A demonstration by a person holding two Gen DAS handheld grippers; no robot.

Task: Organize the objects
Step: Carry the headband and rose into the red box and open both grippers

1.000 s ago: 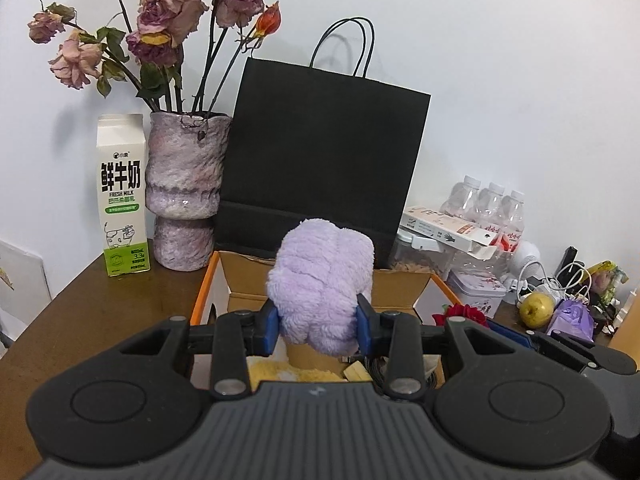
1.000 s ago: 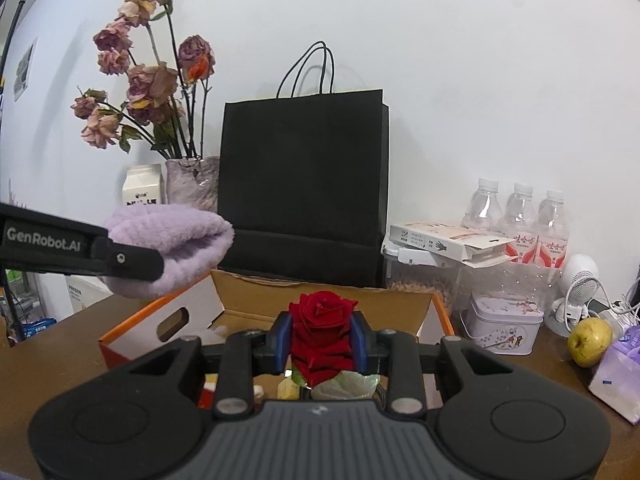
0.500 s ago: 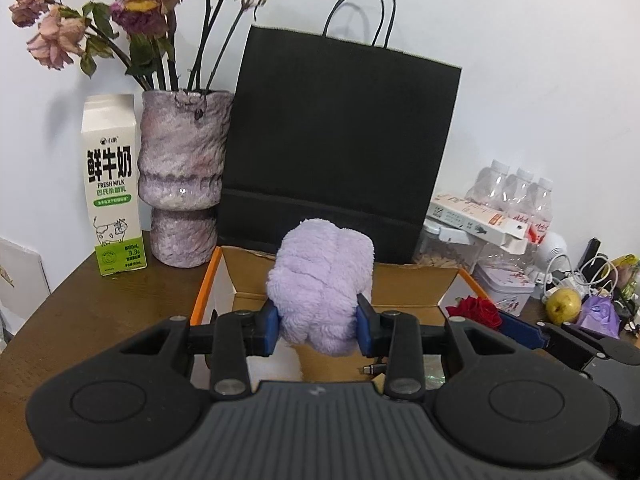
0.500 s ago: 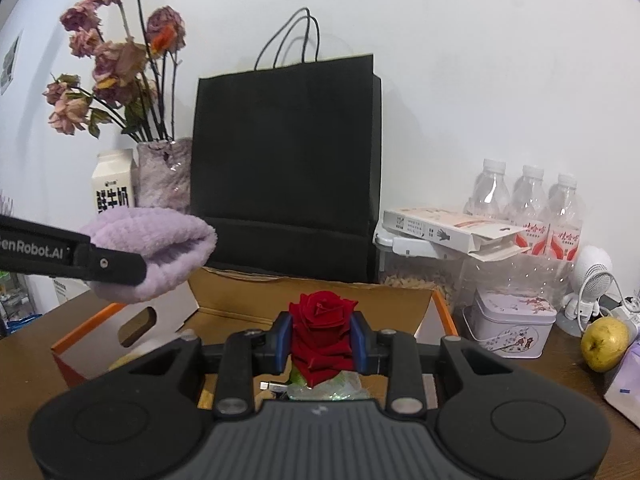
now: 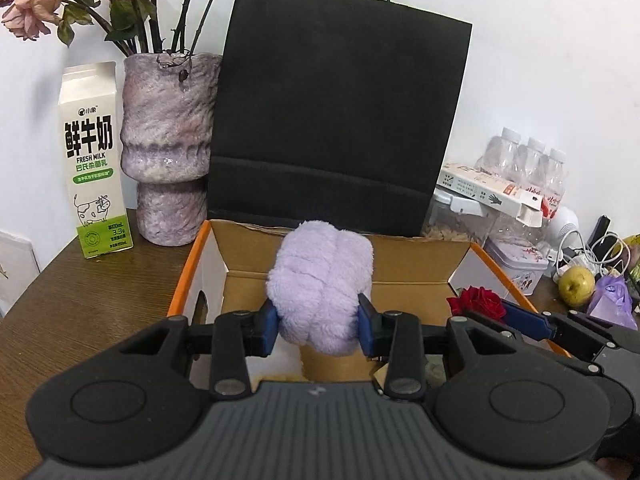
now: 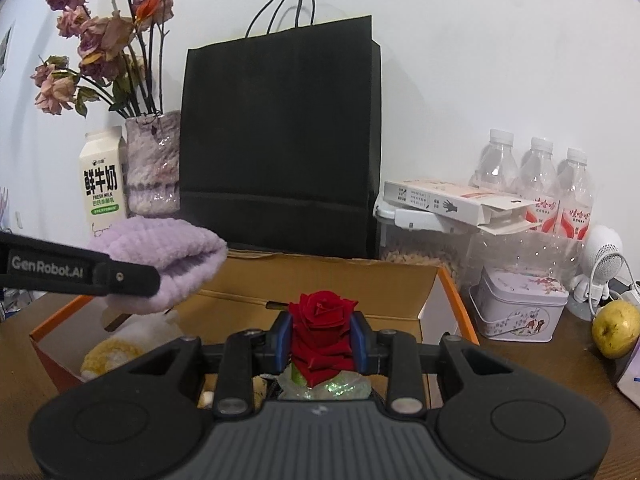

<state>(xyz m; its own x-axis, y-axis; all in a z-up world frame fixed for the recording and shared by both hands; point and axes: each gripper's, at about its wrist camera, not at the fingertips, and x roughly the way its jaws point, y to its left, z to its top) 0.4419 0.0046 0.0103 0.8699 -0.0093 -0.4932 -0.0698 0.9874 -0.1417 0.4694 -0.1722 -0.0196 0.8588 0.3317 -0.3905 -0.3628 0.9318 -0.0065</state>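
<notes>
My left gripper (image 5: 318, 330) is shut on a fluffy lilac plush item (image 5: 322, 284) and holds it above the open cardboard box (image 5: 400, 264) with orange edges. My right gripper (image 6: 320, 344) is shut on a red rose (image 6: 322, 320) with a clear wrapper, held over the same box (image 6: 320, 276). The rose (image 5: 478, 304) and the right gripper show at the right of the left wrist view. The lilac plush (image 6: 168, 256) and left gripper show at the left of the right wrist view. A yellow and white soft item (image 6: 112, 354) lies inside the box.
Behind the box stand a black paper bag (image 5: 340, 120), a purple vase (image 5: 168, 140) with dried roses and a milk carton (image 5: 94, 160). At the right are a clear container (image 6: 424, 240), water bottles (image 6: 536, 176), a tin (image 6: 520, 304), a pear (image 6: 614, 328) and cables.
Both grippers have moved forward, closer to the bag and lower over the box, each still holding its item. The inside of the box shows more.
</notes>
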